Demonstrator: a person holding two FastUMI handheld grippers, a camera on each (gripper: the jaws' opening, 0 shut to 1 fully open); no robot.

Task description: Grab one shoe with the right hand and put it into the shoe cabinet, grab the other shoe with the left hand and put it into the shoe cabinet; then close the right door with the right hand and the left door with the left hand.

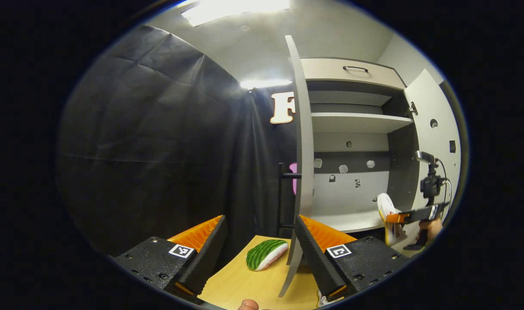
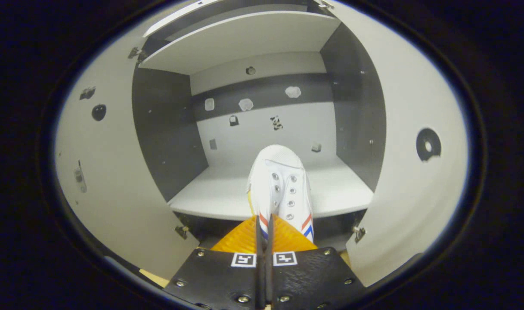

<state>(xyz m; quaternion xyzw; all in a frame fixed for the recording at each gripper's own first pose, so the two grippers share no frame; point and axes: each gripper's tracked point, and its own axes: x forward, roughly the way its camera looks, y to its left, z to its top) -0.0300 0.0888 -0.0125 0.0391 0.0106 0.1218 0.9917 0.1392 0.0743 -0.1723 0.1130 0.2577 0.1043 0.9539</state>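
A booth hung with black cloth under a pale ceiling with bright light panels. Against the back stands a grey and white shoe cabinet [image 1: 356, 125] with both doors swung open. It has a drawer with a dark handle at the top, a white shelf [image 1: 358, 122] below it, and a white bottom shelf [image 2: 227, 193] that runs the width of the lower compartment. The back panel is banded light and dark grey, with small fittings dotted across it.

In the left gripper view, the left claw [image 1: 262, 245] hangs open, its two fingers spread wide apart and holding nothing. Between them lies a light wooden worktop [image 1: 244, 284], and on it a green striped slipper-like item with a white underside [image 1: 266, 254]. The left door [image 1: 302, 163] stands edge-on just beyond it.

In the right gripper view, the right claw [image 2: 264, 241] is closed, its fingers pinched tight on the rear part of a white shoe [image 2: 281, 185] with metal eyelets and red and blue side stripes. The shoe points toe-first into the lower compartment, its front over the bottom shelf; I cannot tell whether it touches. The left door [image 2: 111, 172] and right door [image 2: 412, 172] flank it.

From the left gripper view, the same claw [image 1: 406, 216] and shoe [image 1: 389, 215] appear at the cabinet's lower right, with a hand [image 1: 432, 226] behind.
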